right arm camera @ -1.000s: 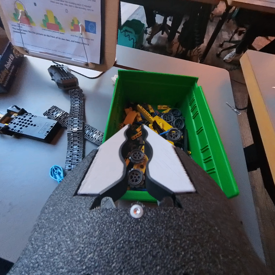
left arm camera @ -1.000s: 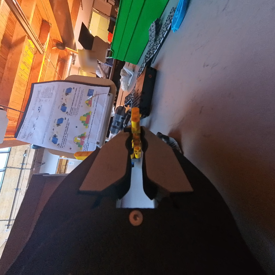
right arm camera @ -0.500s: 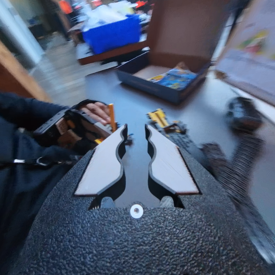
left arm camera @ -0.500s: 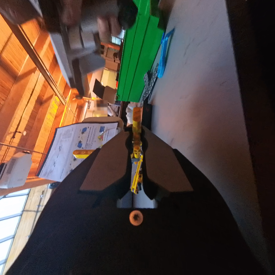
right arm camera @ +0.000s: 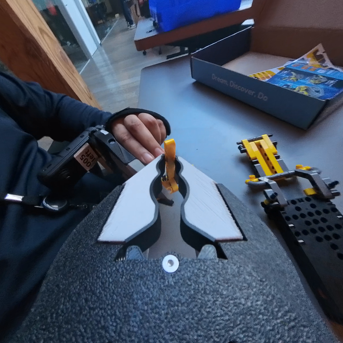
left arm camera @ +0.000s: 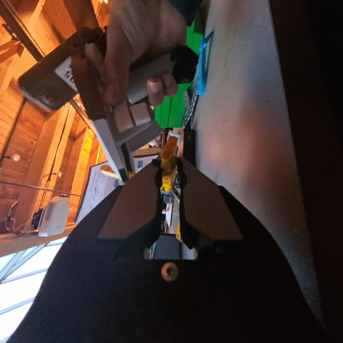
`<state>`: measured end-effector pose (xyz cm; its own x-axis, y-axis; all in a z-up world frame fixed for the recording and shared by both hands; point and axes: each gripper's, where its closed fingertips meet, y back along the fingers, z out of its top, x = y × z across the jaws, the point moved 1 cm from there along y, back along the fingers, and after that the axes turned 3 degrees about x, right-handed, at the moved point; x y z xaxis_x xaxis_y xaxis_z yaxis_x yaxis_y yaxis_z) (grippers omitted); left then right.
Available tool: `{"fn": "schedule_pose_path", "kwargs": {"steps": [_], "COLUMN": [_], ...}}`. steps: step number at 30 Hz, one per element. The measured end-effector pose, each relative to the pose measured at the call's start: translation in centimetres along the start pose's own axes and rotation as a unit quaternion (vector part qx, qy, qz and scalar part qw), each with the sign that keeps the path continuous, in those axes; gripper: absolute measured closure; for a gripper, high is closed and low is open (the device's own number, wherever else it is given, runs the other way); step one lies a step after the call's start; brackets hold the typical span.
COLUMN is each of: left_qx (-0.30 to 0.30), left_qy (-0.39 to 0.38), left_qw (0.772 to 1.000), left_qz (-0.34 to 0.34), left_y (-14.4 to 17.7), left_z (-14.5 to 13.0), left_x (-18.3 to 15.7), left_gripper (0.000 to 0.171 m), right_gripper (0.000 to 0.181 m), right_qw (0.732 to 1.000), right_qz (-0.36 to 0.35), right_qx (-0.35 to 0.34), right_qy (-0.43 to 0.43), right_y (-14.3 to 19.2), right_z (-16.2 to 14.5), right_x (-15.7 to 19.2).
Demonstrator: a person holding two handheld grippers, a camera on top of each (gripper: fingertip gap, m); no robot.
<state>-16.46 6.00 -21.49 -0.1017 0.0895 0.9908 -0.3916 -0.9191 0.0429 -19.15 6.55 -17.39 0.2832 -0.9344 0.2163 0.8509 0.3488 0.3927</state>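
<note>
My left gripper (left arm camera: 168, 161) is shut on a small yellow beam assembly (left arm camera: 167, 148) that sticks out past its fingertips. It is held on its side just above the grey table (left arm camera: 241, 130). An orange beam (right arm camera: 169, 148) of that assembly stands up beside the left gripper (right arm camera: 104, 148), which a hand holds. My right gripper (right arm camera: 169, 158) has its fingertips closed on this orange beam, whose top pokes above them. In the left wrist view the right gripper (left arm camera: 115, 130) comes in from the upper left, with the orange beam (left arm camera: 106, 169) at its tip.
A partly built yellow and grey model (right arm camera: 269, 163) joined to a black perforated plate (right arm camera: 315, 219) lies on the table to the right. An open dark box (right arm camera: 259, 96) with a booklet stands behind. A green bin (left arm camera: 172, 111), a blue piece (left arm camera: 203, 61) and an instruction sheet (left arm camera: 96, 191) lie farther off. One gripper's finger ends stand about 5 cm off the other's.
My right gripper swung from above the green bin over to the left gripper, opened wide, then closed on the orange beam. The left gripper kept its hold on the yellow assembly.
</note>
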Motion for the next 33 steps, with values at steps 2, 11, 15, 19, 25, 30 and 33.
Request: {"fn": "schedule_pose_path", "kwargs": {"steps": [2, 11, 15, 19, 25, 30, 33], "left_qx": [0.004, -0.015, -0.036, -0.026, -0.109, -0.093, -0.102], "left_qy": [0.029, 0.329, 0.507, 0.601, 0.731, 0.764, 0.766], "left_qw": [0.999, 0.944, 0.856, 0.782, 0.633, 0.588, 0.583], "left_qz": [0.019, -0.002, -0.093, -0.16, -0.232, -0.248, -0.251], "left_y": [0.1, 0.7, 0.4, 0.1, 0.4, -0.1, 0.0], "left_z": [-0.3, -2.5, -2.5, -2.9, -0.8, -0.9, -0.7], "left_x": [0.8, 3.8, 4.3, 4.0, 6.1, 6.2, 6.2], "left_gripper": [0.158, 0.167, 0.156, 0.133, 0.116, 0.127, 0.154], "right_gripper": [0.175, 0.175, 0.175, 0.175, 0.176, 0.176, 0.175], "right_qw": [1.0, 0.993, 0.988, 0.976, 0.967, 0.96, 0.957], "right_qz": [-0.011, -0.086, -0.11, -0.126, -0.138, -0.126, -0.118], "right_qx": [-0.02, -0.072, -0.071, -0.095, -0.132, -0.16, -0.165], "right_qy": [-0.011, 0.02, 0.088, 0.153, 0.171, 0.195, 0.208], "right_y": [0.9, 4.2, 3.8, 3.9, 4.4, 4.3, 4.0], "right_z": [0.5, 2.2, 2.7, 3.6, 4.6, 5.4, 5.4], "right_x": [-0.7, -2.6, -1.8, -0.8, -0.3, 1.1, 1.8]}}
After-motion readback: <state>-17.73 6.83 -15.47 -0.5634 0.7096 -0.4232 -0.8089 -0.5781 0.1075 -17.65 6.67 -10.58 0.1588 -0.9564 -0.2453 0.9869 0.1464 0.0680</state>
